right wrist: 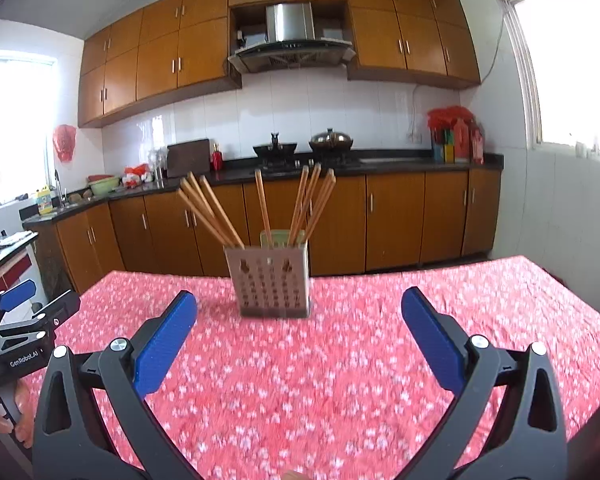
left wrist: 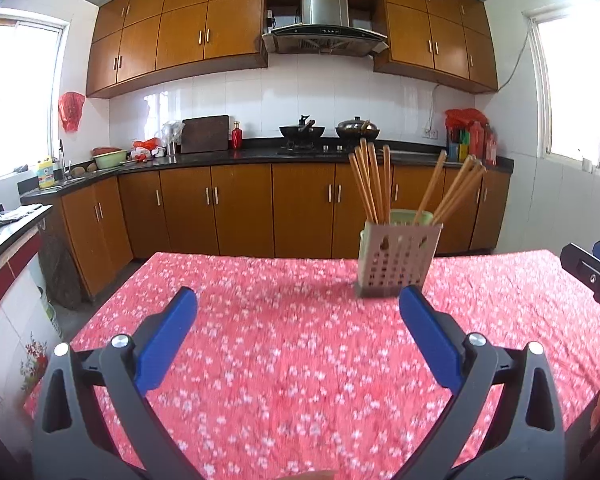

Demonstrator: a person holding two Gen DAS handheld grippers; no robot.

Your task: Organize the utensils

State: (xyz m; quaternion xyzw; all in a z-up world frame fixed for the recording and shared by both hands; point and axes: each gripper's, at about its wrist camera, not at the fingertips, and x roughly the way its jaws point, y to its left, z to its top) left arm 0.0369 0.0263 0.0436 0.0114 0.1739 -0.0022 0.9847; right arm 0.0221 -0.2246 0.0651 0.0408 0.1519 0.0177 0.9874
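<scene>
Left hand-held gripper (left wrist: 298, 300): blue pads spread wide, nothing between them, only the red floral tablecloth (left wrist: 284, 360) below. Right hand-held gripper (right wrist: 299, 302): likewise spread wide and empty. No earlier frame to compare. Perforated utensil holder (right wrist: 274, 282) stands upright on the desk (right wrist: 480, 300), towards its far edge; in the right wrist view it sits ahead of the gripper, between the two fingers' lines but well beyond the tips, not touched. In the left wrist view the holder appears ahead and right of centre, its base just beyond the right fingertip. Wooden chopsticks (right wrist: 216, 212) stand in the holder, fanned into a left-leaning bunch and a right-leaning bunch, with one near upright between. Each gripper shows at the edge of the other's view. Cloth is motion-blurred in both views.
</scene>
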